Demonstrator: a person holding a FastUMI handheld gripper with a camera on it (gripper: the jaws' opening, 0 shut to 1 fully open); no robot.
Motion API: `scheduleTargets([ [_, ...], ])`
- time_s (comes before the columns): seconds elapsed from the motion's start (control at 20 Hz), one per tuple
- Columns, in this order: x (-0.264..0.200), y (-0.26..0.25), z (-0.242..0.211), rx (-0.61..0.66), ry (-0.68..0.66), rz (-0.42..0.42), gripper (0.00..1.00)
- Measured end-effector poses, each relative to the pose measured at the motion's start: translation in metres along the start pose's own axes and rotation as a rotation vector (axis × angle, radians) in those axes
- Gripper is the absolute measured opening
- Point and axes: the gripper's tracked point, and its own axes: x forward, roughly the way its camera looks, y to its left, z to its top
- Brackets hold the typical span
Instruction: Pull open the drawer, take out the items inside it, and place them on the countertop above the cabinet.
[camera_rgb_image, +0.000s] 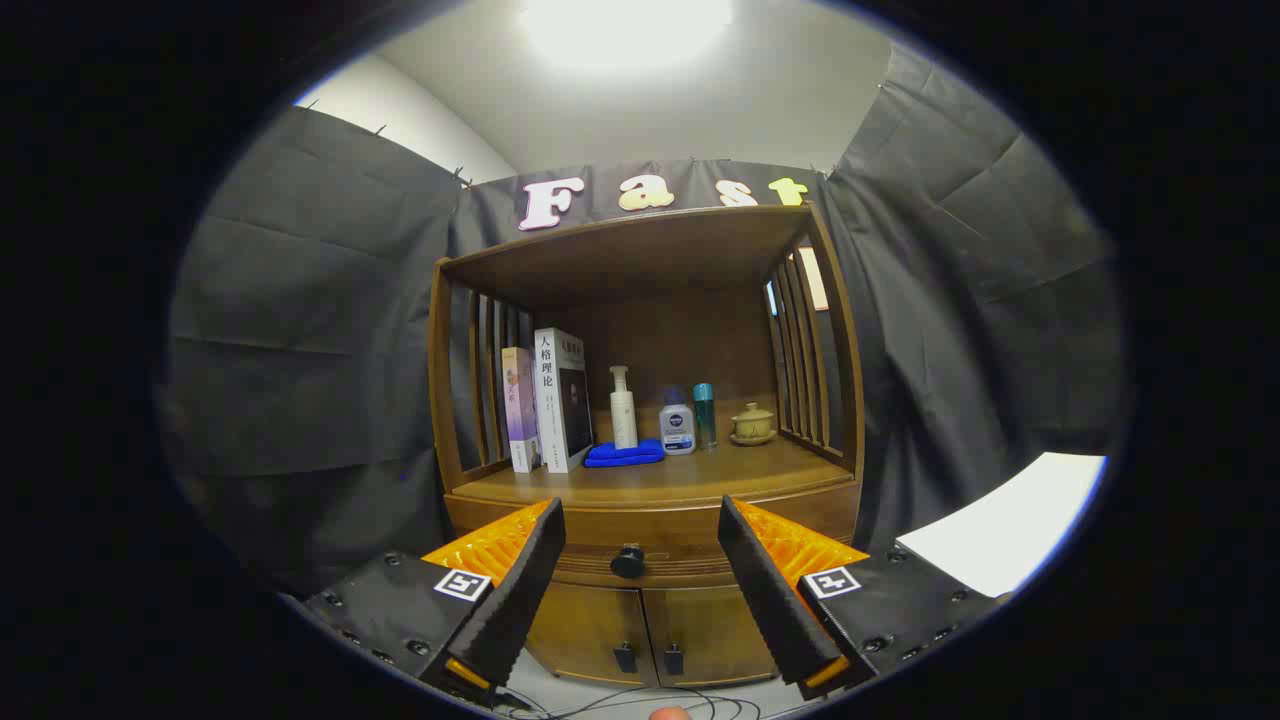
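On the countertop (690, 478) of the wooden cabinet (650, 620) a row of things stood against the back: two books (548, 405) upright at the left by the slatted side, then a white pump bottle (623, 408) with a folded blue cloth (624, 455) lying at its foot, a squat bottle with a dark label (677, 429) just beside it, a slim teal bottle (705, 415) behind that, and a small lidded cup on a saucer (752, 424) towards the right slats. The front strip of the countertop lay bare. A wooden shelf roofed the open compartment. Black cloth hung around the cabinet on both sides, and something flat and white (1010, 520) showed off to the right. Thin cables (640, 698) trailed on the floor below the cabinet.

The drawer (650, 545) sat shut under the countertop, its round dark knob (627, 561) straight ahead of me, seen in the gap between my fingers but beyond their tips. Below it were two closed doors, each with a small dark pull (624, 657).

I held the gripper (640, 535) level, facing the cabinet squarely and short of it. Its fingers were spread wide and gripped nothing.
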Motion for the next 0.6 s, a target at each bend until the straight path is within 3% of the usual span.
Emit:
scheduleTargets([
  [0.6,-0.0003,0.0071,-0.0080,-0.008,0.003,0.017,0.98],
])
